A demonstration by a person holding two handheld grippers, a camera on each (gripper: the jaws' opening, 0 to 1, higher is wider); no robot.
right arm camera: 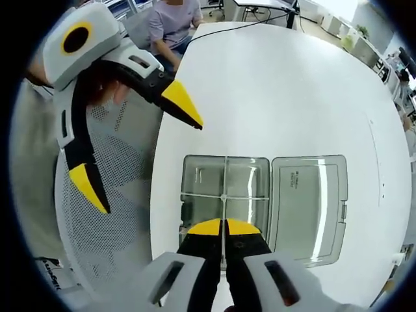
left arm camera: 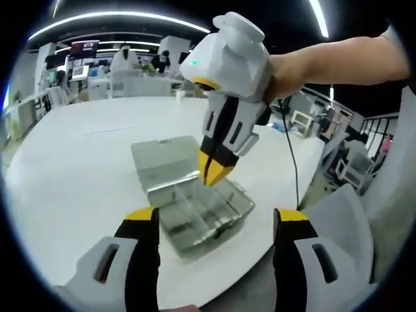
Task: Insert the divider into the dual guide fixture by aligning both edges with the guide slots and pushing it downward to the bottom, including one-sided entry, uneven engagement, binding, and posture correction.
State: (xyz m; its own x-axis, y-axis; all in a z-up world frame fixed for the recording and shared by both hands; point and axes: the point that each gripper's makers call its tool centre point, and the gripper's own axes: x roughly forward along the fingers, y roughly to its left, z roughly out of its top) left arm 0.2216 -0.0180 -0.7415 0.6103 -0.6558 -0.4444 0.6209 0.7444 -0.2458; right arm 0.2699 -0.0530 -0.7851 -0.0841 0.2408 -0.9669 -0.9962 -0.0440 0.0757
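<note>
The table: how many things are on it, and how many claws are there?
Clear boxes, lid open: 1
Dividers, thin and clear, held upright in the box by the right claw: 1
Claws: 2 (left, right)
Total: 4, on the white table

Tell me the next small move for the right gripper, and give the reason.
Probably press straight down a little. The right gripper is shut on the thin clear plastic divider, which stands upright along the middle of the open clear plastic compartment box on the round white table. Whether it has bottomed out I cannot tell. The left gripper hangs open off to the side.
</note>
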